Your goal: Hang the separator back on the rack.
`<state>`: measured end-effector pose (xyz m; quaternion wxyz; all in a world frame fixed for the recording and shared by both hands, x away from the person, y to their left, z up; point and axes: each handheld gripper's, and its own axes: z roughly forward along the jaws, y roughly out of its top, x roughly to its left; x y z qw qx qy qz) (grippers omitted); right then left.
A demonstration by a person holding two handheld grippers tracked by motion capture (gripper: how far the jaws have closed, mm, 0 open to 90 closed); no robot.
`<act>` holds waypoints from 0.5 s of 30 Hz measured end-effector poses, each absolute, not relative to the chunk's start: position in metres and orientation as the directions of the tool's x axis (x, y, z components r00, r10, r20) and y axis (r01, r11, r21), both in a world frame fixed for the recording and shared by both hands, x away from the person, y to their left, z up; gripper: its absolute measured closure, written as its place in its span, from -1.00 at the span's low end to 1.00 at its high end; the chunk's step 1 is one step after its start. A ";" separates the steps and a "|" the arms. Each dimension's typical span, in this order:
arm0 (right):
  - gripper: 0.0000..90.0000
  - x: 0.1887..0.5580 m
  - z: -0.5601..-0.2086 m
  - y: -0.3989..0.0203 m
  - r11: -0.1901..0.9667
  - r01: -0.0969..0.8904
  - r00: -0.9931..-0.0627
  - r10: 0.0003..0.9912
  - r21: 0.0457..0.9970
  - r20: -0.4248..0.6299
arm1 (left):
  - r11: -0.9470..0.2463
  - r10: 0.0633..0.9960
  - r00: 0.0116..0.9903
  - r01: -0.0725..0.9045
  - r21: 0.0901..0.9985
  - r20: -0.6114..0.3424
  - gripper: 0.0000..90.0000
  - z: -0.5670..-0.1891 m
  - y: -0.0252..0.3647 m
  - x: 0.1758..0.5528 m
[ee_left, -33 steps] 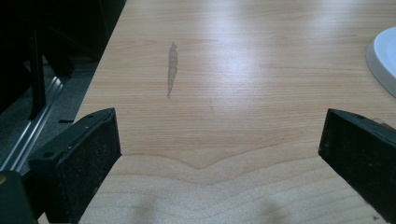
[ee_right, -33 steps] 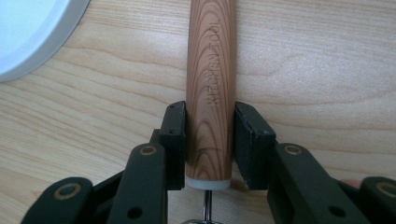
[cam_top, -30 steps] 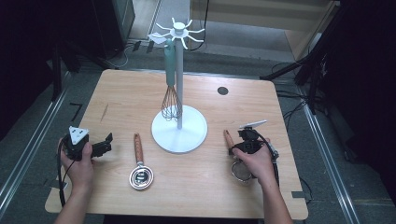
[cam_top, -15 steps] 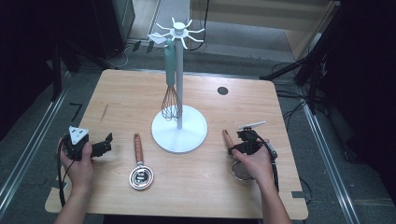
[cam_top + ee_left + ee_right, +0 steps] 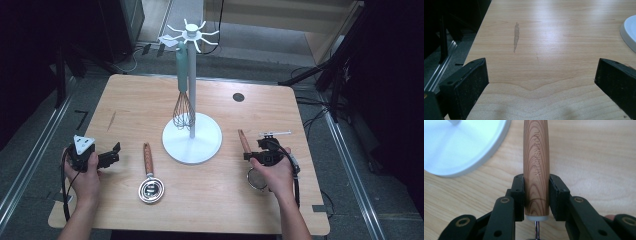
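Black jaws of the left gripper (image 5: 111, 156) stand wide apart over bare light-wood worktop (image 5: 554, 37), gripping nothing, well to the left of everything else. Next comes a second wooden-handled utensil with a round steel head (image 5: 150, 181), lying flat and untouched. In the middle stands the white hanging rack with a round base and hooked crown (image 5: 192, 136), a teal-handled copper-wire whisk (image 5: 183, 95) dangling from one hook.

On the right, the right gripper (image 5: 536, 195) has its jaws narrowed onto the striped wooden handle of a small mesh strainer (image 5: 536, 160), gripping it near the metal-neck end, while the strainer lies on the worktop just right of the rack's base.

Risks, as I judge them: the hold sits low on a round, smooth handle, so the strainer could roll or swivel between the pads when lifted. Swinging it toward a hook, the handle could knock the post or set the whisk swaying.
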<state>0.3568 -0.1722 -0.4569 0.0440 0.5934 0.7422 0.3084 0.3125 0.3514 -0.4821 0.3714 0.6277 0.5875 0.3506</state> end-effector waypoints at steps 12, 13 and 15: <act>0.55 0.348 -0.440 -0.171 0.074 0.746 -0.350 0.889 0.662 0.294 | -0.035 0.998 0.064 0.476 0.879 0.005 -1.00 -0.482 0.351 0.313; 0.55 0.347 -0.440 -0.170 0.076 0.732 -0.354 0.891 0.677 0.283 | -0.035 0.998 0.064 0.477 0.878 0.005 -1.00 -0.482 0.351 0.312; 0.55 0.345 -0.438 -0.170 0.078 0.711 -0.368 0.888 0.699 0.275 | -0.034 0.998 0.064 0.476 0.879 0.004 -1.00 -0.482 0.351 0.313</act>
